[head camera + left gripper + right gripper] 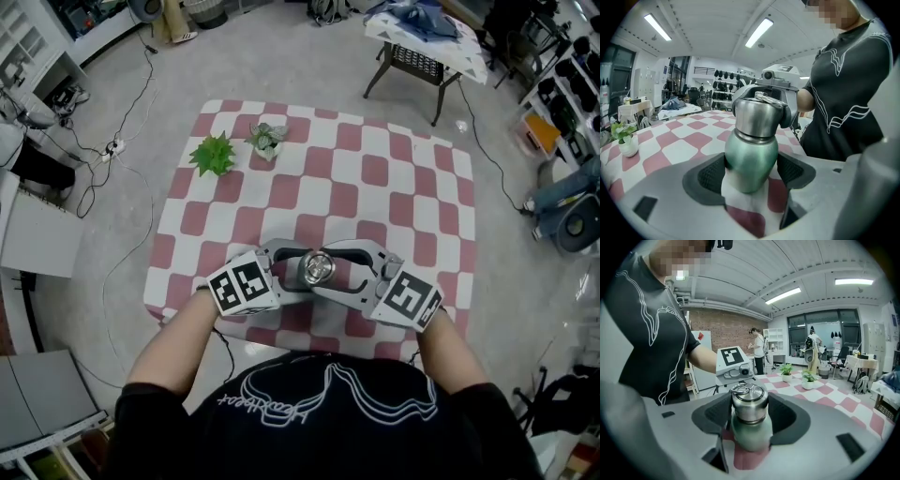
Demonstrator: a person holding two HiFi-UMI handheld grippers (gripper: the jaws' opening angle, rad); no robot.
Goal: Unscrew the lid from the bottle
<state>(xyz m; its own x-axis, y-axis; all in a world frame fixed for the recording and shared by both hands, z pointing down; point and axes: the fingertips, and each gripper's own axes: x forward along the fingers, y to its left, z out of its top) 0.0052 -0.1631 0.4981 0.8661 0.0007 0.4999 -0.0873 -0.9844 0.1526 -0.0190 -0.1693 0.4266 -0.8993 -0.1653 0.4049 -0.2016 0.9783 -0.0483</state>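
A green metal bottle (751,159) with a steel lid (757,115) stands upright near the front edge of the red-and-white checked table (375,169). In the head view, the lid (316,268) shows from above between both grippers. My left gripper (751,172) is shut on the bottle's green body, its dark pads pressing both sides. My right gripper (749,416) comes from the opposite side and is shut on the steel lid (749,406), higher up. In the head view, the left gripper (296,271) and right gripper (337,273) meet around the bottle.
Two small potted plants (215,154) (267,140) stand at the table's far left. A small side table (427,42) sits beyond the far edge. Cables (112,150) run over the floor on the left. The person's body is close to the table's front edge.
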